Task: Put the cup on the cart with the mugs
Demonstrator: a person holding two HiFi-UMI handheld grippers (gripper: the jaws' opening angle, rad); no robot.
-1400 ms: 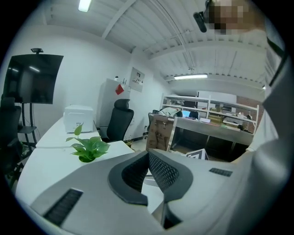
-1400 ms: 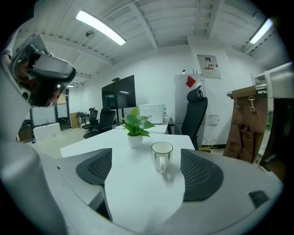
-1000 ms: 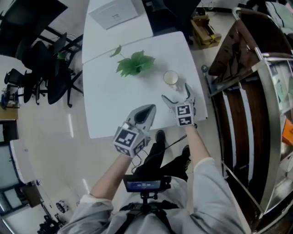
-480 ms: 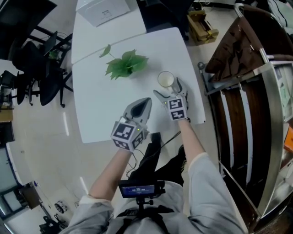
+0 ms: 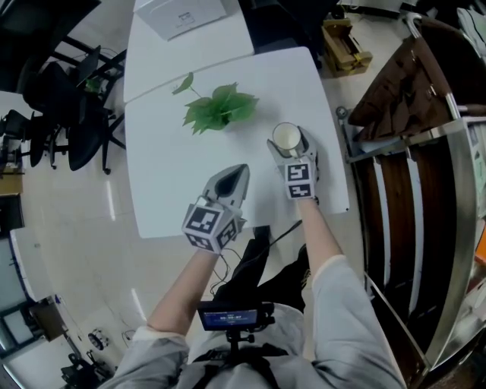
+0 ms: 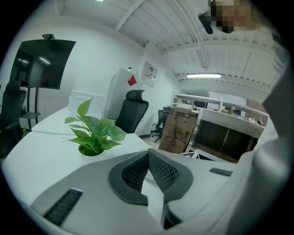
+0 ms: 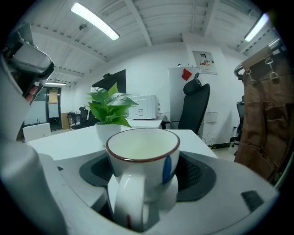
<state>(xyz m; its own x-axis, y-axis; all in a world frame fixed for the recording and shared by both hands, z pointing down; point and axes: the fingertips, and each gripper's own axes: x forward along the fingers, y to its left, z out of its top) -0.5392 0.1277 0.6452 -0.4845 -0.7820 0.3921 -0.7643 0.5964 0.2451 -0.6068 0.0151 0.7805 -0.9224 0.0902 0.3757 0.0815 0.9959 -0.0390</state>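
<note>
A white cup (image 5: 285, 137) with a dark rim line and a blue mark stands on the white table (image 5: 175, 175), near its right edge. My right gripper (image 5: 289, 141) reaches it from the near side; its jaws have just been closing with the cup between them. In the right gripper view the cup (image 7: 143, 156) fills the gap, handle toward the camera, and the black pads (image 7: 195, 176) lie against its sides. My left gripper (image 5: 237, 176) hovers over the table to the cup's left, jaws shut and empty, as the left gripper view (image 6: 148, 158) shows.
A potted green plant (image 5: 219, 110) stands on the table beyond the cup. A metal cart with wooden shelves (image 5: 410, 175) runs along the right. A white box (image 5: 182, 15) sits on the far table, and black office chairs (image 5: 68, 114) stand at the left.
My right gripper moved forward until its jaws flanked the cup, then narrowed onto it. The left gripper advanced a little and sank toward the table.
</note>
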